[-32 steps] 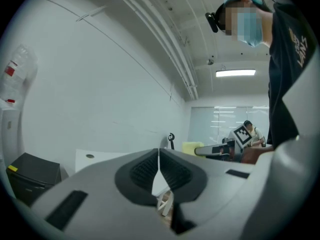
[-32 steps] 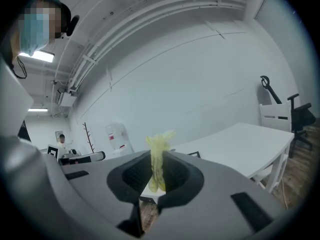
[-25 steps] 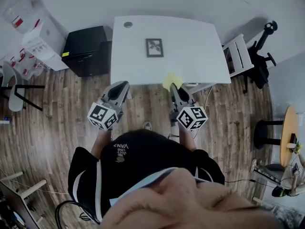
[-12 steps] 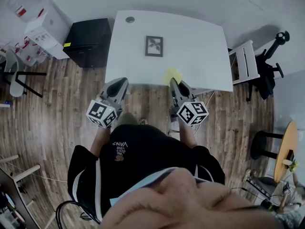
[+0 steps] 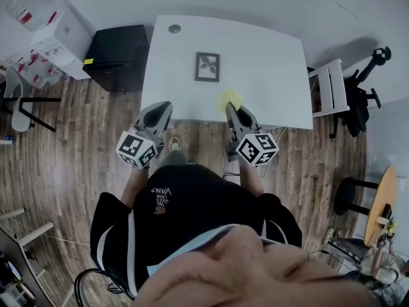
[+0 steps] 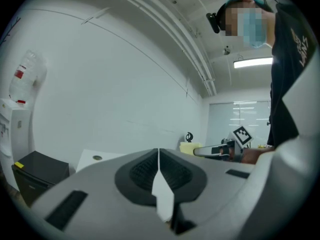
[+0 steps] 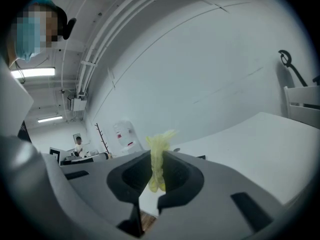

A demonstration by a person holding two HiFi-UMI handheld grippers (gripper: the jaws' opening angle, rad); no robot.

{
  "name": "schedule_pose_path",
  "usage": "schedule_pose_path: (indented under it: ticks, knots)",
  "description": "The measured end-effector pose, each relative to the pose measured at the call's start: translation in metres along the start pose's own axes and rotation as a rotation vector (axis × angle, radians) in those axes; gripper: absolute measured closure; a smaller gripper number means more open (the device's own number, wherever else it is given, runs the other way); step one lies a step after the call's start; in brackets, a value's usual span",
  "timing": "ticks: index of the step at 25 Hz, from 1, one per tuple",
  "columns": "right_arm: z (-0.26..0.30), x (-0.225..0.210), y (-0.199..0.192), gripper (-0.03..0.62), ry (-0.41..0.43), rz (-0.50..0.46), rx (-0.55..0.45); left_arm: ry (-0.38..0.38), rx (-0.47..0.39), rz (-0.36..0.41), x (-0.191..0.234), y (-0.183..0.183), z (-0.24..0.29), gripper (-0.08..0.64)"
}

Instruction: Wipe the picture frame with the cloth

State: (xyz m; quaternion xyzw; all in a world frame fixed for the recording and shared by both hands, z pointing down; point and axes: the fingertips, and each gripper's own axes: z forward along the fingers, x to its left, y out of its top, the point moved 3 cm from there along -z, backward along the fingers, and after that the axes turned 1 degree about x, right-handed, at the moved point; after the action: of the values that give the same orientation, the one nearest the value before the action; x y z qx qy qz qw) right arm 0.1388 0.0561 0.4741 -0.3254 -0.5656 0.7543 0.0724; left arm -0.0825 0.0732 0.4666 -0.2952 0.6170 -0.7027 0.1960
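A small dark picture frame lies flat in the middle of the white table. My right gripper hangs at the table's near edge, shut on a yellow cloth that sticks up between its jaws; the same cloth shows pinched in the right gripper view. My left gripper is off the table's near left corner, above the wooden floor, jaws shut with nothing in them. Both grippers are well short of the frame.
A black cabinet stands left of the table, with a white water dispenser beyond it. A white chair and a black office chair are to the right. A round grommet sits at the table's far left.
The view has shifted slightly toward the table. Both grippers have edged forward, the right one bringing the cloth to the table's near edge.
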Motion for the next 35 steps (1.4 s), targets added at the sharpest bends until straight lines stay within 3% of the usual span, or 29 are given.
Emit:
schedule_pose_path:
  ticks: [23, 35]
  knots:
    - [0.118, -0.015, 0.031, 0.552, -0.076, -0.006, -0.02, -0.148, 0.029, 0.004, 0.106, 0.022, 0.082, 0.543]
    - [0.155, -0.043, 0.039, 0.552, -0.052, 0.003, 0.028, -0.125, 0.033, -0.019, 0.124, 0.019, 0.117, 0.543]
